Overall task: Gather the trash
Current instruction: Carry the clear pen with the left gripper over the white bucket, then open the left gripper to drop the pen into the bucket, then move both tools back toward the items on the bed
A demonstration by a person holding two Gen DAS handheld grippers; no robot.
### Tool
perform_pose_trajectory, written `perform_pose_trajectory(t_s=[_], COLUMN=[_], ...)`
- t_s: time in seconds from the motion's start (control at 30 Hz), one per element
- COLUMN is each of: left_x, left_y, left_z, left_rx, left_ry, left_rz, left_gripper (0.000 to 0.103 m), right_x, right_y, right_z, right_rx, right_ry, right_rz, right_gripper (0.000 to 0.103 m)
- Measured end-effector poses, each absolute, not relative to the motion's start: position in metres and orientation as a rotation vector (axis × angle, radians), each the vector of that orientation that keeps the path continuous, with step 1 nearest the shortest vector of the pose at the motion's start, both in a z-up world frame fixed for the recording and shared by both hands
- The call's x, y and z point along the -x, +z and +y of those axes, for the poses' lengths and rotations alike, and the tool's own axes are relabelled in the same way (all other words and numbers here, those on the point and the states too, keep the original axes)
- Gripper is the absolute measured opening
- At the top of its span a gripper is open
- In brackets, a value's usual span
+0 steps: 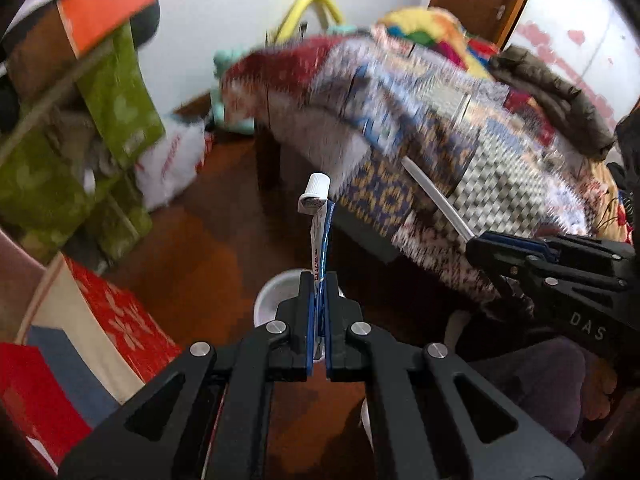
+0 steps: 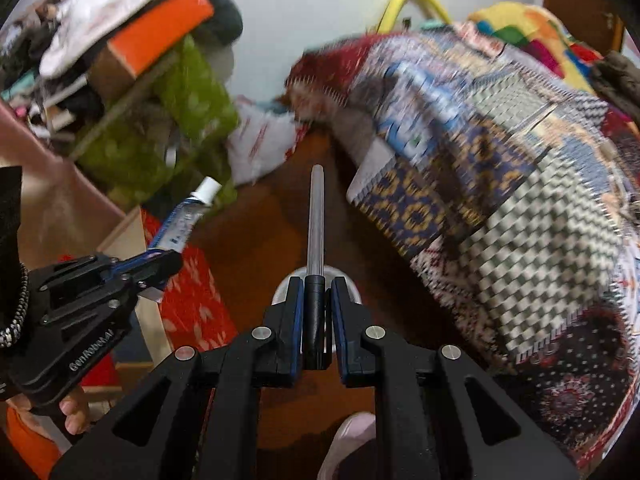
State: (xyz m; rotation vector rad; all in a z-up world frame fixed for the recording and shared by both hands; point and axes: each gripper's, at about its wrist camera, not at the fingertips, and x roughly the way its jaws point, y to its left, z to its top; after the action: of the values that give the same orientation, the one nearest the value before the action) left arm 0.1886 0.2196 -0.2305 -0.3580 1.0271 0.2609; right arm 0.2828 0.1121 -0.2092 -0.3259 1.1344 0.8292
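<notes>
Left wrist view shows the left claw (image 1: 319, 280) clamped on the flattened end of a toothpaste tube (image 1: 318, 236), which sticks straight out ahead, white cap farthest away. Just below and beyond the fingertips sits a white bin (image 1: 272, 300), mostly hidden by the claw. To the right, the right claw (image 1: 480, 240) grips a pen (image 1: 436, 198) with a silvery barrel; its black end is buried between the fingers. The patterned blanket (image 1: 420, 120) ahead is smeared by motion blur, as is the green cloth (image 1: 116, 92) to the left.
</notes>
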Motion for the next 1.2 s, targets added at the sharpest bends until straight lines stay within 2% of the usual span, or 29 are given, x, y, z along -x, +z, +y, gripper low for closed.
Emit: perform_pose_trajectory(t_s=[0.4,0.63,0.83,0.87,0.9,0.97,1.1,1.2], left_x=[-0.205,-0.214,-0.222,-0.223,-0.225,-0.226,-0.224,-0.22], left_y=[-0.335,-0.364,-0.365,-0.364,-0.365,-0.364,-0.359,-0.35], left_z=[0.232,0.245,0.256,0.257,0.258,0.26,0.258,0.257], left_rx=[0.447,0.512,0.555,0.555,0.559,0.566,0.532,0.506], left_ry=[0.237,0.232,0.234,0.242,0.244,0.25,0.262,0.275], left_rz=[1.275,1.35,1.321,1.316,1.318,1.31,1.307,1.294], left_gripper=[0.002,0.002,0.002,0.007,0.016,0.023,0.023,0.023], right_x=[-0.29,-0.297,-0.305,-0.307,-0.309,-0.311,-0.31,-0.309], right_y=[-0.301,-0.332,-0.335,-0.336,-0.336,-0.336,-0.333,-0.325], right_z=[0.149,0.169,0.178,0.179,0.179,0.178,0.174,0.169], right_rx=[0.447,0.509,0.483,0.473,0.462,0.459,0.485,0.486], right_ry=[0.844,0.821,0.843,0.85,0.851,0.845,0.841,0.84], right_rz=[1.379,1.449,1.467,1.474,1.481,1.484,1.468,1.443], right_gripper=[0.013,0.013,0.013,0.013,0.014,0.017,0.034,0.034])
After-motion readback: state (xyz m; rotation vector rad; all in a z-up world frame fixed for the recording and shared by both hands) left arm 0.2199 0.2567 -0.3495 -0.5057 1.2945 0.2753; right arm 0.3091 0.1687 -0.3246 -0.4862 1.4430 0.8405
